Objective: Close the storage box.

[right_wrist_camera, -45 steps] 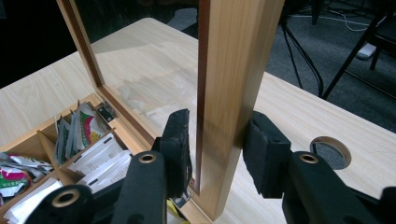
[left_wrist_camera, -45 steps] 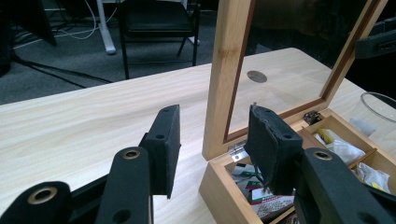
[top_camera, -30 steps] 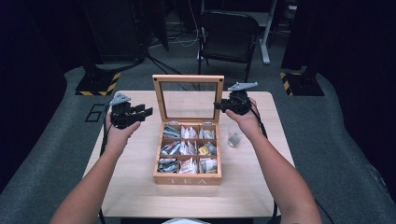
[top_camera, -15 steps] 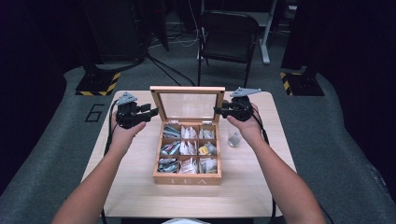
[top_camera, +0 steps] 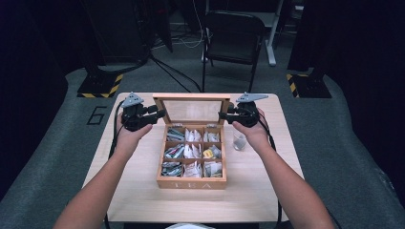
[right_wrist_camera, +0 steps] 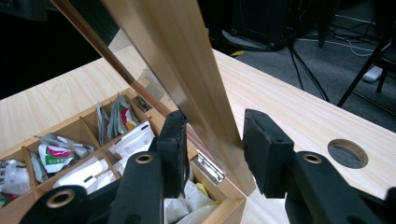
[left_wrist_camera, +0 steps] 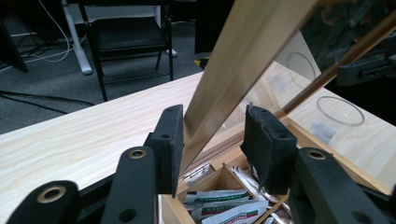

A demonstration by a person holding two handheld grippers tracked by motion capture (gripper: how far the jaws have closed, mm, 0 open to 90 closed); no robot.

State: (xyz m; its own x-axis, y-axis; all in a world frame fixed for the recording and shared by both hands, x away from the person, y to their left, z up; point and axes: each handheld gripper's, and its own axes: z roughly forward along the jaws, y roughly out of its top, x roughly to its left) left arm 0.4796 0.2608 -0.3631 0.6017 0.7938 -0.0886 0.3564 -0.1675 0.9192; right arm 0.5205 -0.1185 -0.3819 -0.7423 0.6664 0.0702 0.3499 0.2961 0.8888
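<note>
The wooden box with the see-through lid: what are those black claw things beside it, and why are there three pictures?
A person is holding a hand tool called a gripper in each hand. The big picture comes from a camera above the table. The other two come from small cameras riding on each gripper. On the table sits a tea box full of tea bags, with a small glass beside it. The lid stands open. The left gripper has one side of the lid's frame between its jaws, which have just been closing. The right gripper has the other side, and its jaws have just been opening. Neither squeezes the frame yet.
</note>
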